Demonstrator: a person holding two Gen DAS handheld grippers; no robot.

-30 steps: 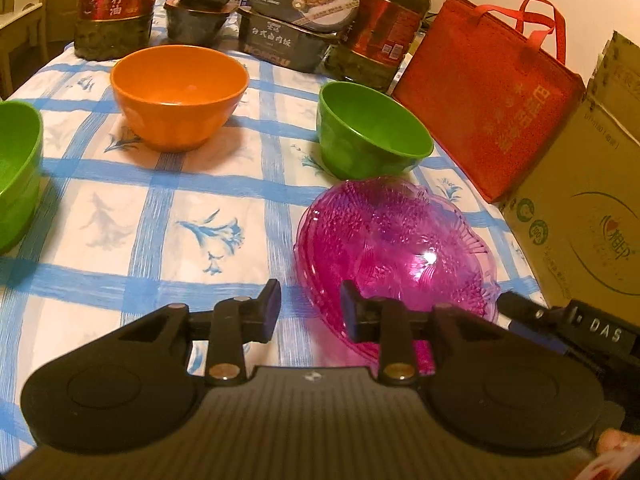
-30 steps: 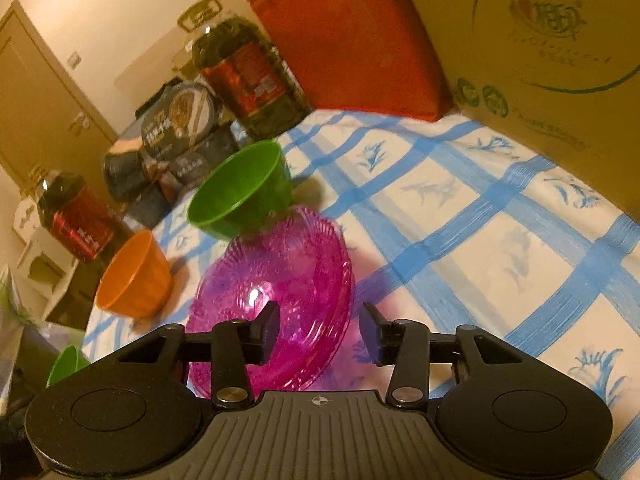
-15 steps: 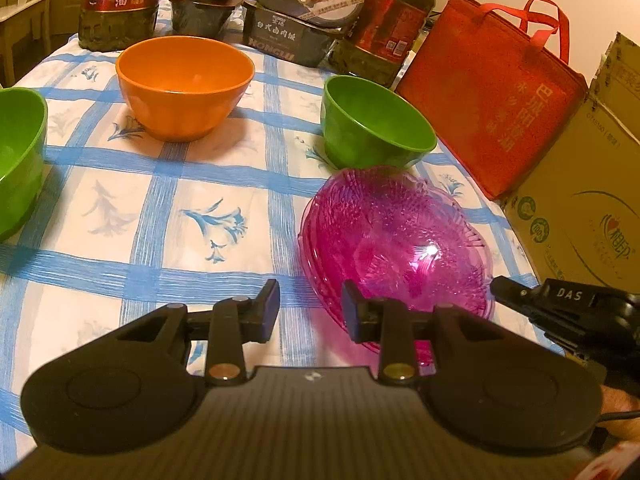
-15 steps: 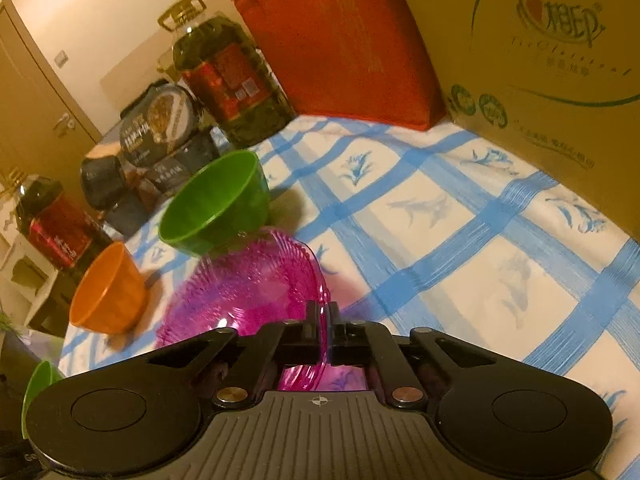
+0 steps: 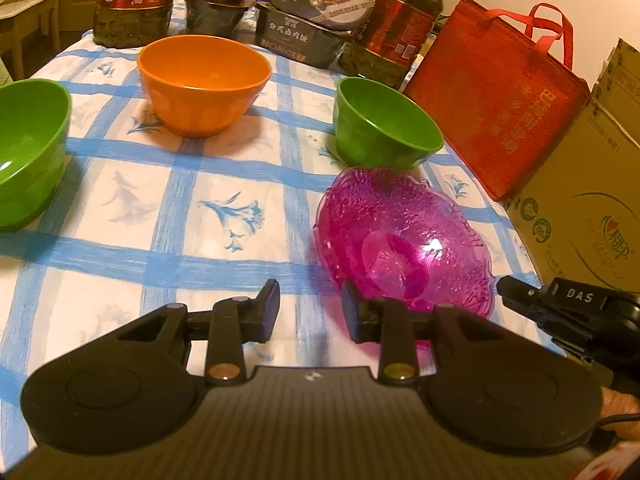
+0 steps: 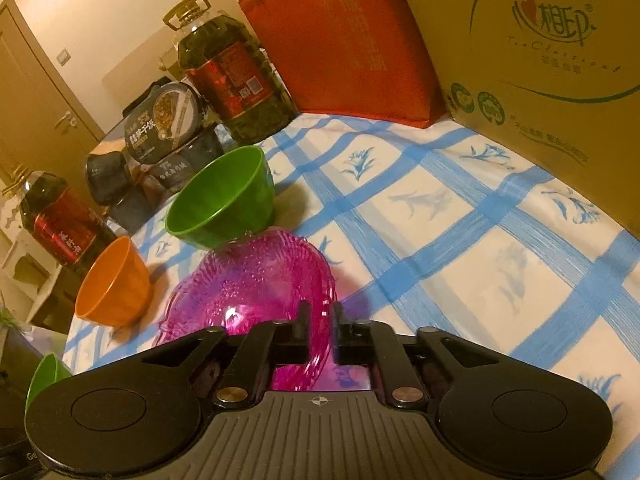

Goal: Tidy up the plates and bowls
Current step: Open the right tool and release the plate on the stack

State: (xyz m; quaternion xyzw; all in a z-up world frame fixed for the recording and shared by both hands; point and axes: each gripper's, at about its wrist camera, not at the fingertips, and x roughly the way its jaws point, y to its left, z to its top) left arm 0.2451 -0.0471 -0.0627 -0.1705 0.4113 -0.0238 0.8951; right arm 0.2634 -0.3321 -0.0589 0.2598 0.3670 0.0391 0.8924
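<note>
A clear pink glass plate (image 5: 400,236) sits tilted on the blue-checked tablecloth (image 5: 200,208). My right gripper (image 6: 321,334) is shut on the plate's rim (image 6: 320,304) and shows at the right edge of the left wrist view (image 5: 520,296). My left gripper (image 5: 310,312) is open and empty, just left of the plate. A small green bowl (image 5: 384,124) stands right behind the plate (image 6: 256,280). An orange bowl (image 5: 204,80) stands farther left, and a larger green bowl (image 5: 28,148) at the left edge.
Two oil bottles (image 5: 396,20), stacked food boxes (image 5: 308,12) and a dark cup line the table's far edge. A red bag (image 5: 496,108) and a cardboard box (image 5: 588,216) stand along the right side.
My right gripper closed on the pink plate's rim and the plate has tipped up a little. The left gripper stayed open and drew back slightly.
</note>
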